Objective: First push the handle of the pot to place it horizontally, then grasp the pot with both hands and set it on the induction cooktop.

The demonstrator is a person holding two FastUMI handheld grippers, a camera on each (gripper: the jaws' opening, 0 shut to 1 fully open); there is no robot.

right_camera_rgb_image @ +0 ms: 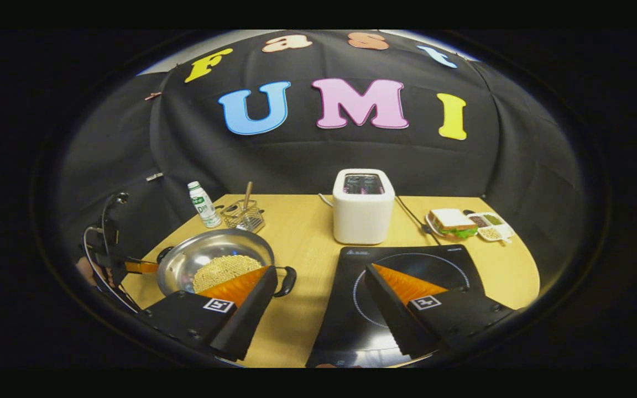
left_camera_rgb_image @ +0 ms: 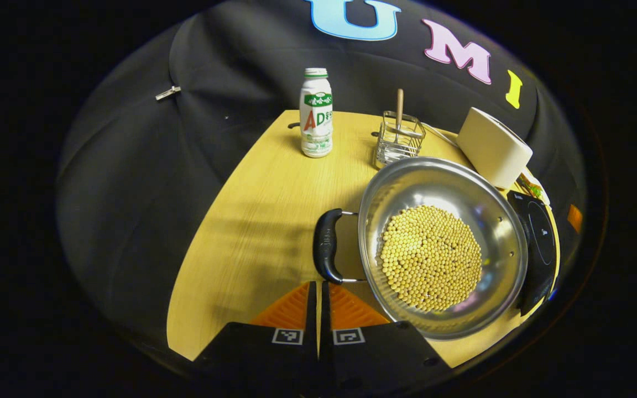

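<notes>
A steel pot holding yellow beans stands on the wooden table. Its black side handle points toward me in the left gripper view. My left gripper is shut and empty, its tips just short of that handle's near end. In the right gripper view the pot is at the left, its other handle facing the black induction cooktop. My right gripper is open and holds nothing. One finger overlaps the pot's front; the other hangs over the cooktop. The left gripper sits by the pot's far handle.
A white toaster stands behind the cooktop, its cord trailing right. A green-and-white bottle and a wire rack with a wooden-handled tool stand behind the pot. A sandwich plate and a small dish sit at back right.
</notes>
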